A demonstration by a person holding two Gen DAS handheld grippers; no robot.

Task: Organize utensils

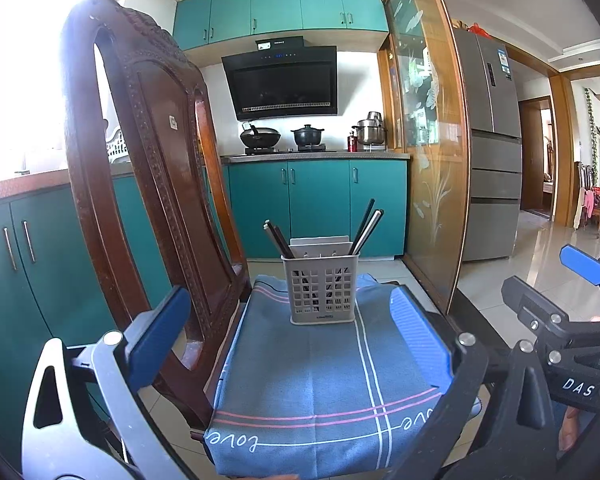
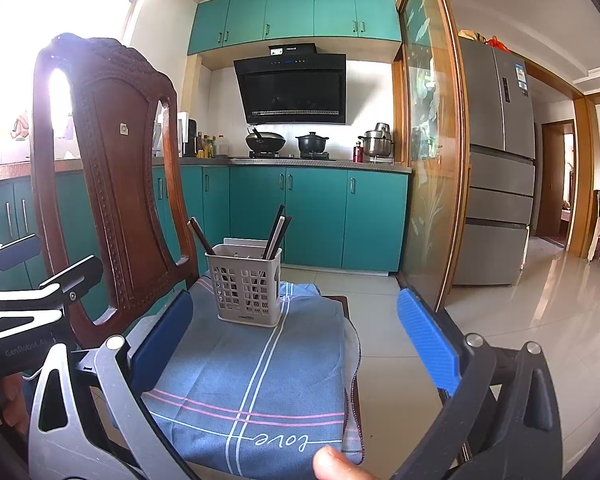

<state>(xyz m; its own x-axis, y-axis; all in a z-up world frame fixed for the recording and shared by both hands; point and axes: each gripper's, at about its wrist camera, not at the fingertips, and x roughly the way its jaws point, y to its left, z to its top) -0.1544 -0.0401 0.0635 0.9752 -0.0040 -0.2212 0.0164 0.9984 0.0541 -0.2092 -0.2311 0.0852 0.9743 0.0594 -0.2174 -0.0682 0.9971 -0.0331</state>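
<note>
Teal kitchen; chair [image 1: 148, 184] seat under blue cloth [image 1: 320, 380], far edge carrying basket [image 1: 320, 288] of chopsticks [image 1: 364, 228]. Left gripper [image 1: 288, 344], right gripper [image 2: 296, 344]: jaws open, empty.

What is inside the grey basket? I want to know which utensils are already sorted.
Dark chopsticks lean left and more lean right inside the grey basket. Their lower ends show only partly through the lattice; anything shorter inside cannot be made out.
</note>
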